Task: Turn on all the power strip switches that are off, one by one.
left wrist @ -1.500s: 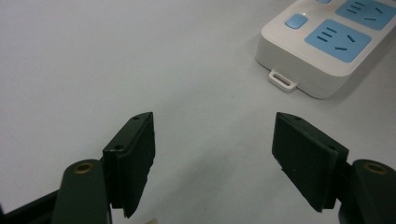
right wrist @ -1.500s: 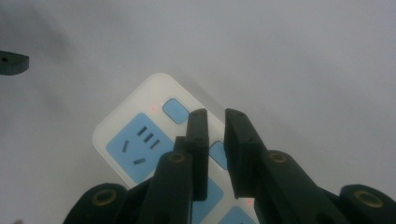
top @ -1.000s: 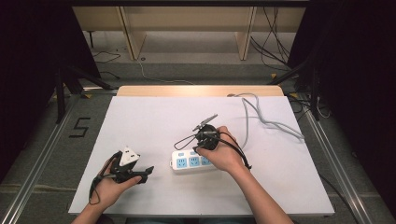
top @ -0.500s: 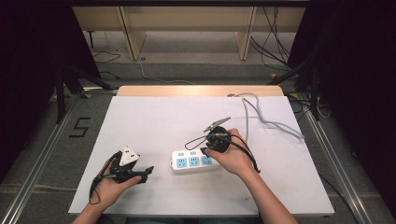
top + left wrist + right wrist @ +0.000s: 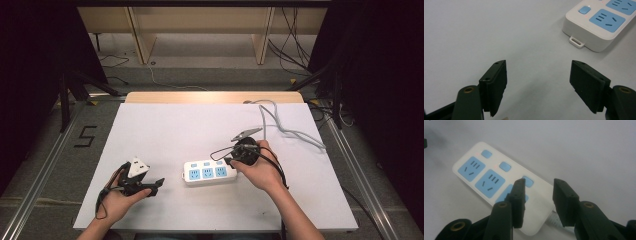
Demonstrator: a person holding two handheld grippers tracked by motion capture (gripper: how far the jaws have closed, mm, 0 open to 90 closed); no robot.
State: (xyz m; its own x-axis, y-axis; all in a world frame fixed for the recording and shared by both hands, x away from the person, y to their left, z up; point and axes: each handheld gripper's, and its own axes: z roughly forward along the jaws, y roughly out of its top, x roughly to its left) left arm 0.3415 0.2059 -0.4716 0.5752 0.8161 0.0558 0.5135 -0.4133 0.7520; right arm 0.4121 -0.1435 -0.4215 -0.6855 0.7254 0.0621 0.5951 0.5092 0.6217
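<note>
A person's right hand (image 5: 262, 172) holds the black two-jaw right gripper (image 5: 537, 195) over the cord end of a white plastic power strip with three blue sockets and three blue switches (image 5: 209, 171); the jaws have just been opening and now stand partly apart, above the strip near the third switch (image 5: 527, 181), with nothing pinched between the pads. From above, this gripper (image 5: 231, 161) sits at the strip's right end, its thin black cable (image 5: 220, 149) looping away from it across the table. Small red lights glow beside the switches in the right gripper view. The strip's grey power cord (image 5: 280, 127) runs from that right end toward the far edge of the table and off its right side. Well to the left, the person's left hand (image 5: 120, 197) holds the left gripper (image 5: 537, 82) low over bare tabletop, jaws spread wide and empty; its camera looks across to the strip's free end (image 5: 596, 27), where a small hanging tab (image 5: 576, 41) juts out, near but apart from the jaws. In the high view the left gripper (image 5: 159, 183) carries a pale three-cornered plate (image 5: 137, 167) on top and points toward the strip. Everything lies on a white table surface (image 5: 175, 125) with a strip of pale wood along its far edge (image 5: 210, 97). A black numeral 5 (image 5: 85, 136) marks the grey floor to the left.
</note>
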